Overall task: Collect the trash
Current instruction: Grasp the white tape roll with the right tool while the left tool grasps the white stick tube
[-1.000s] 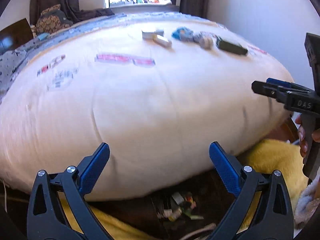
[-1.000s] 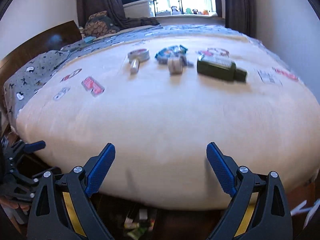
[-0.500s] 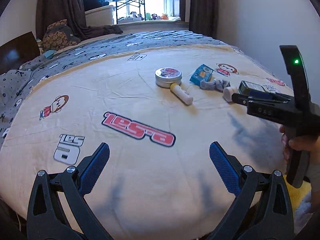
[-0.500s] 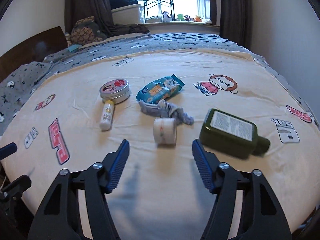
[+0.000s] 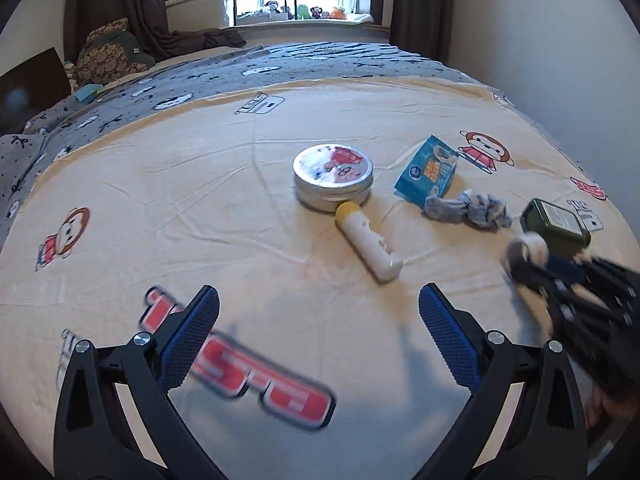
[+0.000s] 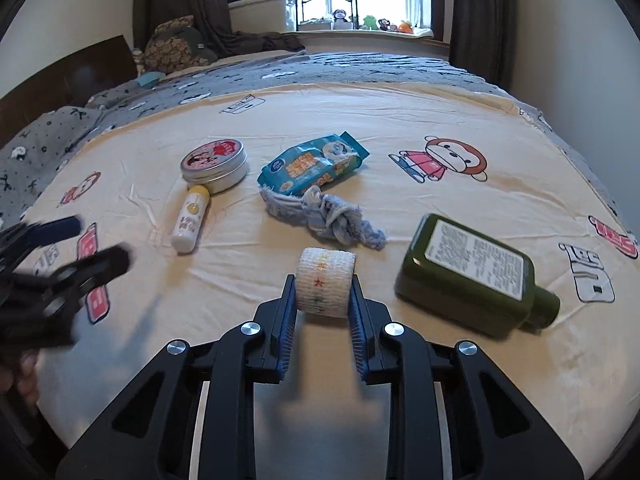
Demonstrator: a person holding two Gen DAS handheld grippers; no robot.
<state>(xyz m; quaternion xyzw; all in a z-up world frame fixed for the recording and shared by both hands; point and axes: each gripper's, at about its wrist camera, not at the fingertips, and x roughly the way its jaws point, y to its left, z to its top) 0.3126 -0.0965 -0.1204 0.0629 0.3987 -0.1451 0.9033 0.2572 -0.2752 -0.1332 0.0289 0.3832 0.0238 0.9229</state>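
My right gripper (image 6: 322,286) is shut on a white bandage roll (image 6: 325,282) with coloured stars, low over the cream blanket. The roll also shows in the left wrist view (image 5: 530,249). Beside it lie a dark green bottle (image 6: 476,276), a knotted blue-grey rope (image 6: 332,220), a blue snack packet (image 6: 312,164), a round tin (image 6: 214,162) and a white tube with a yellow cap (image 6: 190,220). My left gripper (image 5: 320,312) is open and empty above the blanket, short of the tube (image 5: 368,246) and the tin (image 5: 333,178).
The bed's cream blanket (image 5: 200,200) carries monkey and red logo prints. A grey patterned cover (image 6: 320,72) lies beyond it, with pillows at far left and a window behind. A wall runs along the right side.
Both grippers moved forward over the bed. My right gripper closed its jaws onto the bandage roll. My left gripper came nearer the tube and tin, still open.
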